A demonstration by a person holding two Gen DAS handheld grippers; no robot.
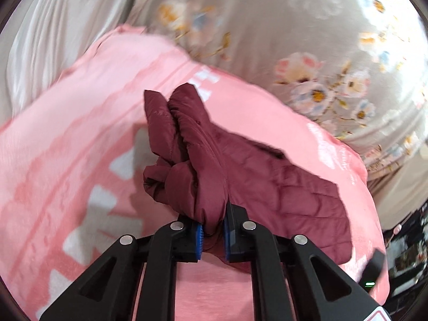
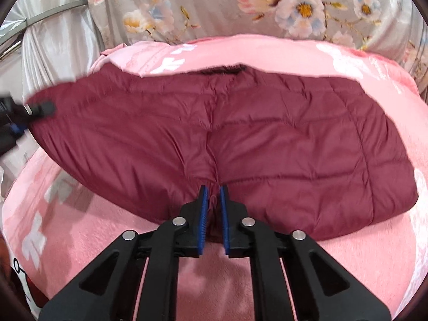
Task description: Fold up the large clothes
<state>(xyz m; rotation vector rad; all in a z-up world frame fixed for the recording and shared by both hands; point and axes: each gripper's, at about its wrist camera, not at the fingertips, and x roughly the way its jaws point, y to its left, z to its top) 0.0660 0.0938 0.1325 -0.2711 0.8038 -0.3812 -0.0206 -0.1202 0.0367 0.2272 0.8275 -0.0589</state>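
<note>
A dark red quilted jacket (image 2: 240, 133) lies spread across a pink blanket (image 2: 267, 53). My right gripper (image 2: 213, 195) is shut on the jacket's near hem, a small fold of fabric pinched between its blue pads. In the left wrist view my left gripper (image 1: 213, 230) is shut on a bunched end of the jacket (image 1: 208, 165), which rises off the pink blanket (image 1: 67, 133) in puffy folds. The left gripper (image 2: 40, 109) also shows at the far left of the right wrist view, holding the jacket's left end lifted.
Grey floral bedding (image 2: 214, 5) lies behind the blanket, and pale silvery fabric (image 2: 58, 40) hangs at the left. Dark clutter (image 1: 406, 246) sits beyond the blanket's right edge in the left wrist view. Pink blanket (image 2: 200, 275) runs in front of the jacket.
</note>
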